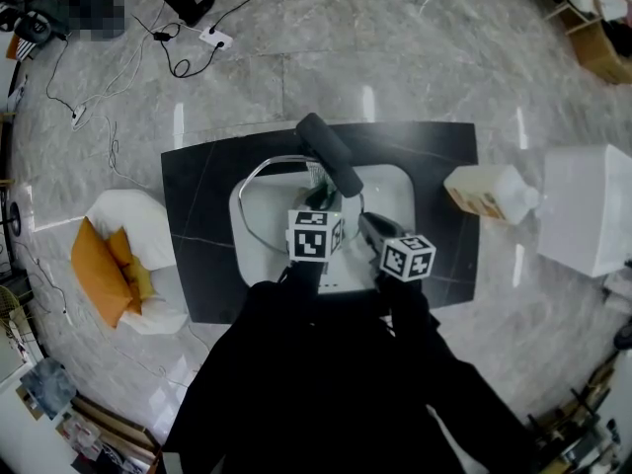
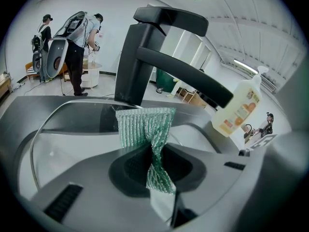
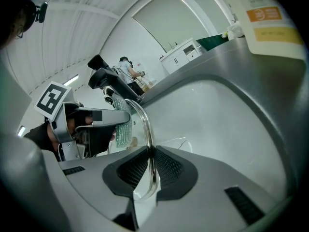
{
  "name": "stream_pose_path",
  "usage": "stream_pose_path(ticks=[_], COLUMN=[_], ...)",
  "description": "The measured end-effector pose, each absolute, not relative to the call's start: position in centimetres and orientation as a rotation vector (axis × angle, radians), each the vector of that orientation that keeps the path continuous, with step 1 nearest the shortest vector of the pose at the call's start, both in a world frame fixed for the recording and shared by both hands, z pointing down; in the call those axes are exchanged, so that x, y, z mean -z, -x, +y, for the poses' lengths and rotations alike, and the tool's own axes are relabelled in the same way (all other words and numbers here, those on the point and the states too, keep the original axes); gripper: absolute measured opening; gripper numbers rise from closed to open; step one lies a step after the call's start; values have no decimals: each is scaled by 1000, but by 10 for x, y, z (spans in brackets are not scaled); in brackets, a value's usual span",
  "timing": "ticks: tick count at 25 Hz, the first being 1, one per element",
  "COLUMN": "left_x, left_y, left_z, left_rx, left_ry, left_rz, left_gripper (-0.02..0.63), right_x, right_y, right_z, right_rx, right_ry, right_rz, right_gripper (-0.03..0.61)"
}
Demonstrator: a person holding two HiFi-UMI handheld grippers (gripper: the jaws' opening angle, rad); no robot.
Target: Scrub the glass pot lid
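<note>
Status: we're in the scrub step, or right at its start. Right gripper (image 3: 150, 170) is clamped on the metal rim of the glass pot lid (image 1: 276, 200), which stands on edge in the white sink (image 1: 393, 188), just below the black faucet (image 1: 331, 153). Left gripper (image 2: 155, 161) is closed on a green mesh scrub cloth (image 2: 145, 124), with a flap of cloth sticking out past the jaws. From the right gripper view the cloth sits right beside the lid's face, close to the rim. We can't confirm from any view whether it's actually pressing on the glass. Soap bottle (image 1: 489, 194) is on the counter, well apart to the right of the sink, and neither gripper is on it. No suds or water that we can make out on the glass, so we'd judge the scrubbing as barely under way. Next move, as we see it: hold the rim grip firm so the lid doesn't pivot or slip, push the cloth flat against the glass and sweep across the face. The faucet is tight overhead, so the left gripper wants short strokes.
</note>
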State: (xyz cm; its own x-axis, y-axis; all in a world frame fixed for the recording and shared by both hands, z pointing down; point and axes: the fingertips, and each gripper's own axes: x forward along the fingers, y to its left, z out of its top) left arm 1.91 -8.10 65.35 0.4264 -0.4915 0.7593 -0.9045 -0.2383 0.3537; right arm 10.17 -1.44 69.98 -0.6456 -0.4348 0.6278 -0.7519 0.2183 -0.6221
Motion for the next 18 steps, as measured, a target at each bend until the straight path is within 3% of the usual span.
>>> stream_pose_path(ticks=[18], left_x=[-651], left_y=[-51], left_z=[-69], left_rx=[-604], left_ry=[-1888], left_rz=[-1085], left_gripper=[64], right_x=[-701], right_y=[-104], right_z=[-15], right_rx=[-1396], right_ry=[-1117], right_rz=[-2184], right_gripper=[46])
